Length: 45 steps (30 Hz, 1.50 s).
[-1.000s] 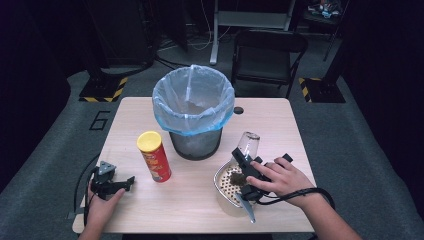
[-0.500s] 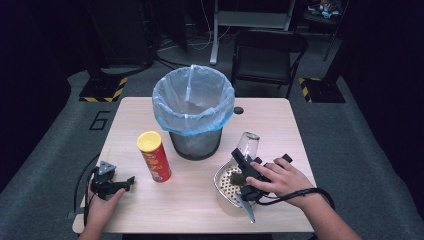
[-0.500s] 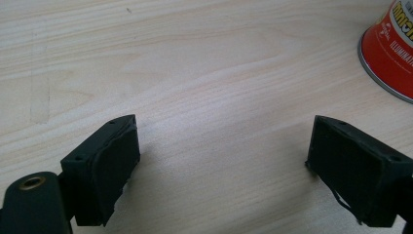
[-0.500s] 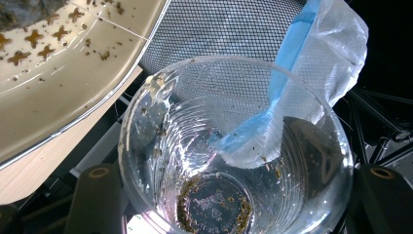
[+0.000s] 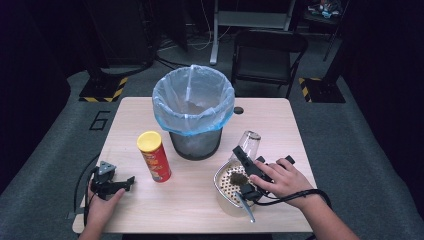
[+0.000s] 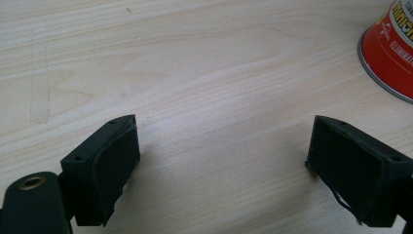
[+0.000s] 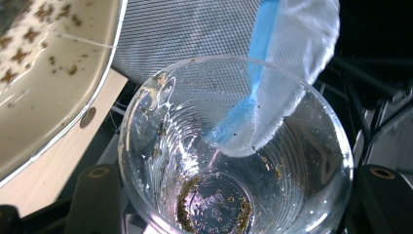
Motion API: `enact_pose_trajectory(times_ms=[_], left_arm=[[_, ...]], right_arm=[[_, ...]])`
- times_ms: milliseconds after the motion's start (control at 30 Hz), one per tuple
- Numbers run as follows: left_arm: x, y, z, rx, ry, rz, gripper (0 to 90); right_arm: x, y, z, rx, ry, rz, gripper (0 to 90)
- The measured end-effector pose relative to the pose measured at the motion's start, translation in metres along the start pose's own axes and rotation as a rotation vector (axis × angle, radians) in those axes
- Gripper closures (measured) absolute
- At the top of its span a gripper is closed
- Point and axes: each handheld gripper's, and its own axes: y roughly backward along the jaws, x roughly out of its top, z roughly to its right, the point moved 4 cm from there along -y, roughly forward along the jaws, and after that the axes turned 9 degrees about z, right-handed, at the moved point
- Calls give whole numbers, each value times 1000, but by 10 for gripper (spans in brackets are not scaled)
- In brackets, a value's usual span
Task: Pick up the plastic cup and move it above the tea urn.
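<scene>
My right gripper (image 5: 245, 152) is shut on a clear plastic cup (image 5: 249, 141), holding it tilted above a metal strainer bowl (image 5: 223, 192) with brown residue at the table's front right. The right gripper view looks into the cup (image 7: 234, 146); brown bits cling to its base and wall, and my right gripper (image 7: 238, 195) has a jaw on each side of it. My left gripper (image 5: 125, 181) rests on the table at the front left. Its jaws stand wide open with bare wood between them in the left gripper view (image 6: 221, 156).
A mesh bin (image 5: 195, 142) lined with a blue-and-white bag stands mid-table, close behind the cup. A red crisp can (image 5: 155, 157) with a yellow lid stands upright left of it, and its base (image 6: 389, 44) is near my left gripper. A black chair (image 5: 270, 50) is beyond the table (image 5: 280, 120).
</scene>
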Motion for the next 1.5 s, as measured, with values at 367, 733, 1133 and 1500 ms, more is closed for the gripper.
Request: enact_pose_trajectory(times_ms=[367,733,1133,1500], left_arm=[[0,0,0,0,0,0,114],[0,0,0,1,1,2,114],[0,0,0,-1,4,4,115],[0,-1,0,5,5,8,114]], right_arm=[[-11,9,13,-335,-669,-10,337],[-43,11,25,-269,-1734,289,334],[-61,7,30,29,-2180,401,339],[-73,17,57,36,-2146,376,331]])
